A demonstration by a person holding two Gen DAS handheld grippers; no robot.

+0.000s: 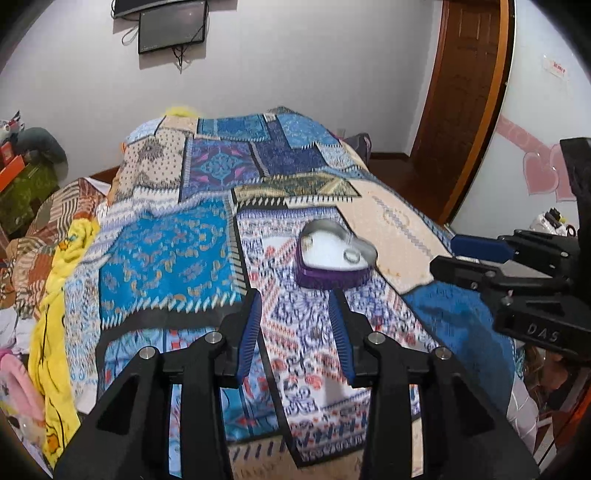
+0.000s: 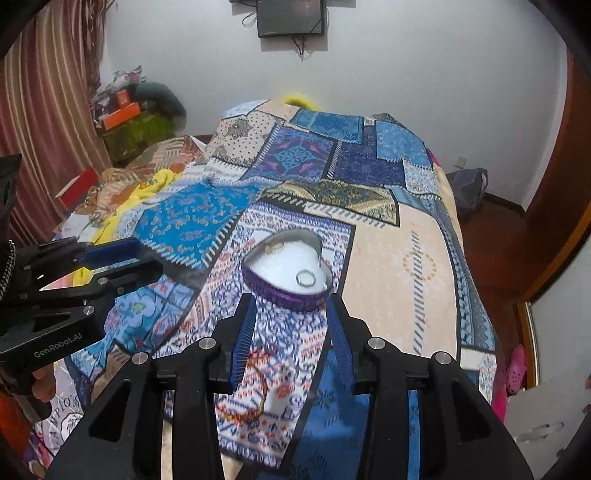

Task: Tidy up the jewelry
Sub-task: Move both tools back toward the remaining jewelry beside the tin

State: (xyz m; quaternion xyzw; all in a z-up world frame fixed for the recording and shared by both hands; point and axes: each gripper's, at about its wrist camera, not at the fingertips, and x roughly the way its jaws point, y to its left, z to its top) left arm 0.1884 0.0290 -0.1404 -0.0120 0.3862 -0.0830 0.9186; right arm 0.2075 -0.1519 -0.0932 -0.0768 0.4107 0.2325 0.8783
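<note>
At the far left of the right wrist view, striped reddish-brown curtains (image 2: 48, 110) are seen, with a pile of orange and green boxes (image 2: 129, 122) beside them. A crumpled yellow cloth (image 1: 62, 295) is spread along the left edge of a bed covered by a blue, white and beige patchwork-patterned blanket (image 1: 166, 258). The left gripper (image 1: 295, 325) is held low over the blanket, its blue ribbed fingers (image 1: 249, 332) parted with nothing between them. A thin red and gold beaded bracelet (image 2: 255, 384) is laid on the blanket below the right gripper (image 2: 291, 328), whose blue pads are likewise spread apart and empty. Just beyond both grippers, a heart-shaped purple jewelry box with a white cushioned inside (image 2: 288, 273) is set on the blanket, open, with its lid raised behind. A silver ring (image 2: 306, 278) is rested on the white cushion near the box's front edge. A dark flat screen (image 2: 290, 16) is mounted on the white wall behind. A brown wooden door (image 1: 461, 92) is seen at the right.
</note>
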